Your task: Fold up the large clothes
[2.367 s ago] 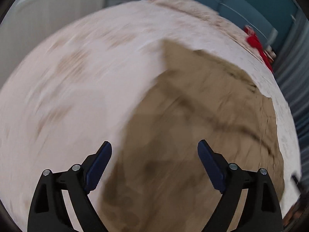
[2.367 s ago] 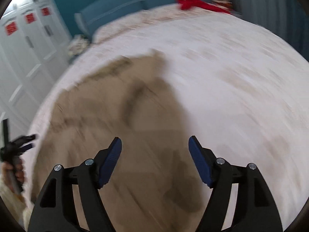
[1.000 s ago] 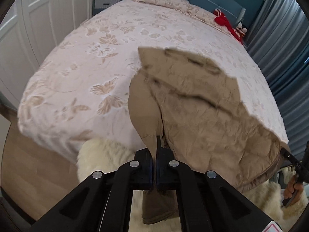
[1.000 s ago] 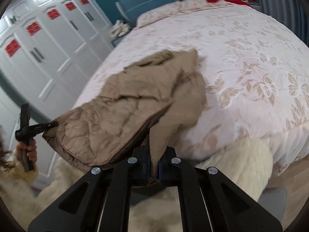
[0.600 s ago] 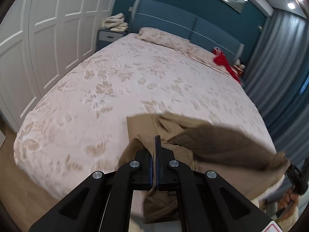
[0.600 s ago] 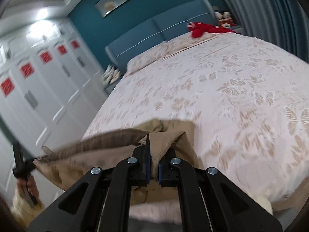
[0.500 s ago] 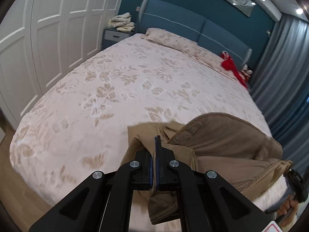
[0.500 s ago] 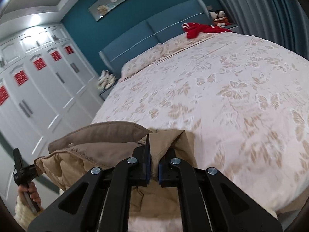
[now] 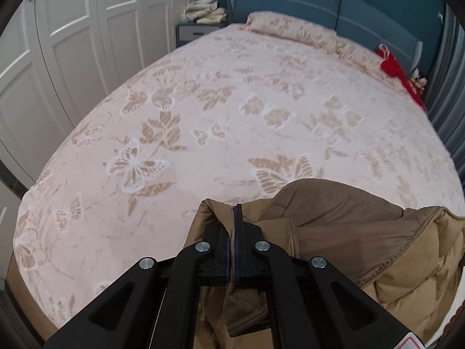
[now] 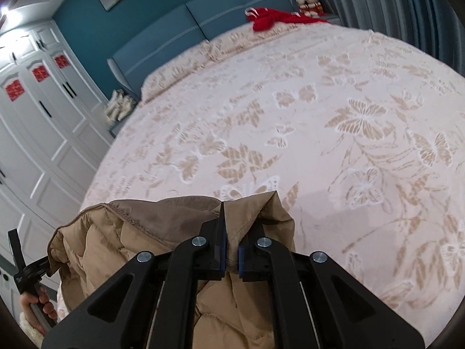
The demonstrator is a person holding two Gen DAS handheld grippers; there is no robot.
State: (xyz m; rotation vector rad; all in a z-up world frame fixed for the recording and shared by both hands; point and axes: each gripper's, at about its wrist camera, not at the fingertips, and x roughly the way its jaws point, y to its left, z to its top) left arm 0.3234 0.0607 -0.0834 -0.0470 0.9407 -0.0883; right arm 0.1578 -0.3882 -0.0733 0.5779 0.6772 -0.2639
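The tan quilted padded jacket (image 9: 343, 232) is now lifted off the bed and hangs between the 2 grippers, while 1 second ago most of it lay flat on the cover with only its edge drawn over the foot of the bed. I think this means the fold is in its carrying stage: the held edge is brought forward over the bed, to be laid down on the rest of the garment.

The left gripper (image 9: 234, 232) has its jaws closed on a thin fold of the jacket's fabric. The right gripper (image 10: 229, 238) has its jaws clamped on a thicker bunch of the same jacket.

The bed with the pink cover with beige butterflies (image 9: 232, 110) is wide and free in front. A red cloth (image 10: 276, 19) lies far away near the blue padded headboard (image 9: 290, 3). The white wardrobe doors (image 9: 72, 43) stand at the side, and folded pale cloths (image 9: 203, 10) rest on a nightstand. Nothing seems to block the way.
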